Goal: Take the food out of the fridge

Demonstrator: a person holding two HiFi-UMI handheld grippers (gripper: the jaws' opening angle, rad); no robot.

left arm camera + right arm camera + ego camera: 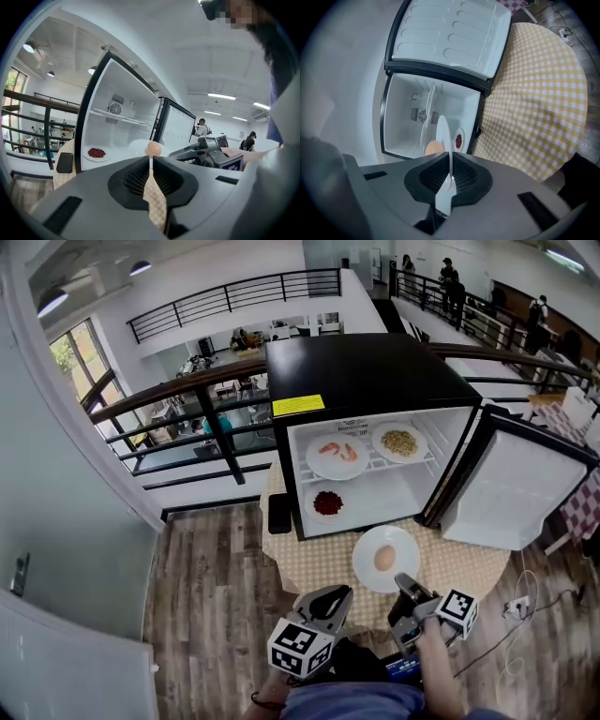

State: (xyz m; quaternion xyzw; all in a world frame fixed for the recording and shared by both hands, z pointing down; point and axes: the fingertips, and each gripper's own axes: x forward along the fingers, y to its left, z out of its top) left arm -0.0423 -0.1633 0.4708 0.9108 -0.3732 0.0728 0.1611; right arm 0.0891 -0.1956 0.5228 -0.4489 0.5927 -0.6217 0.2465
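Note:
A white plate (384, 559) with a pale round piece of food (384, 558) hangs over the checked table in front of the open fridge (366, 371). My right gripper (405, 589) is shut on its near rim. In the right gripper view the plate (443, 136) stands edge-on between the jaws of that gripper (450, 173). Three plates remain inside: shrimp (337, 456) and pale yellow food (399, 442) on the shelf, red food (327, 503) below. My left gripper (328, 601) is shut and holds nothing, to the left of the plate; its own view shows the round food (153, 148) beyond the left gripper (150, 161).
The fridge door (516, 488) stands wide open to the right. A flat black thing (279, 514) lies on the checked tablecloth (309, 563) by the fridge's left corner. A railing runs behind the fridge. Cables lie on the wooden floor at right.

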